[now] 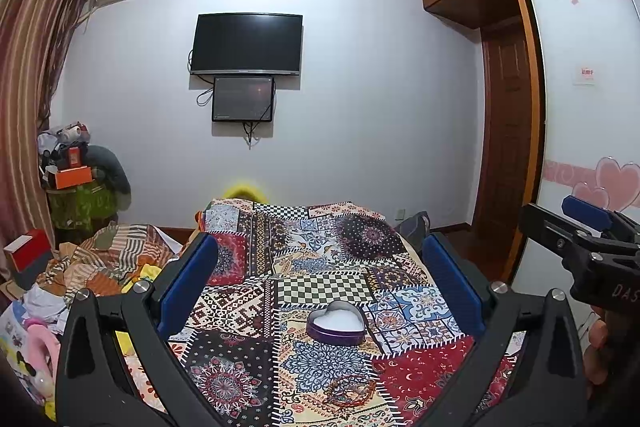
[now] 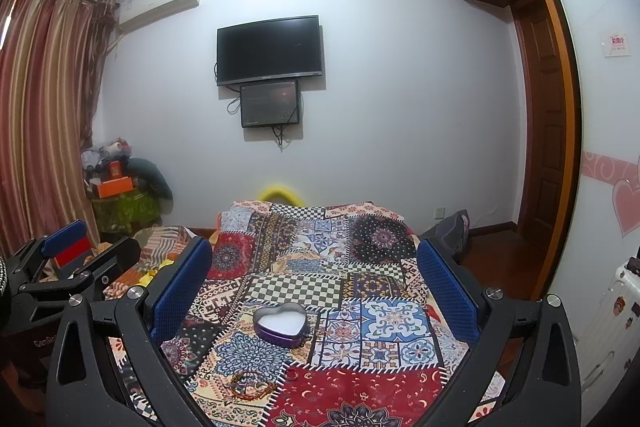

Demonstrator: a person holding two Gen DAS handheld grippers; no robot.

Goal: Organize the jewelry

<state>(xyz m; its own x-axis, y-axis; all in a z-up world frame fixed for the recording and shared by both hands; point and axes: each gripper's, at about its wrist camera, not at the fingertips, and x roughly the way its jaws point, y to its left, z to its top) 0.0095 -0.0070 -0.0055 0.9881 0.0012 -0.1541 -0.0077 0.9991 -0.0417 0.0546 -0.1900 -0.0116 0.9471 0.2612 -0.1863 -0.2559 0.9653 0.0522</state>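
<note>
While both grippers hang with jaws wide apart and empty, the left gripper point(image 1: 320, 283) should reach first for the thin beaded bracelet point(image 1: 347, 389) lying on the patchwork cloth point(image 1: 248, 311) just in front of the purple heart-shaped tin point(image 1: 336, 325). Pinch it gently. To the tin's right, the right gripper point(image 2: 314, 283) can wait.

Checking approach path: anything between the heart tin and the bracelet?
Only bare patterned cloth lies between the heart tin and the bracelet in the right wrist view. A small ring lies off to the side.
</note>
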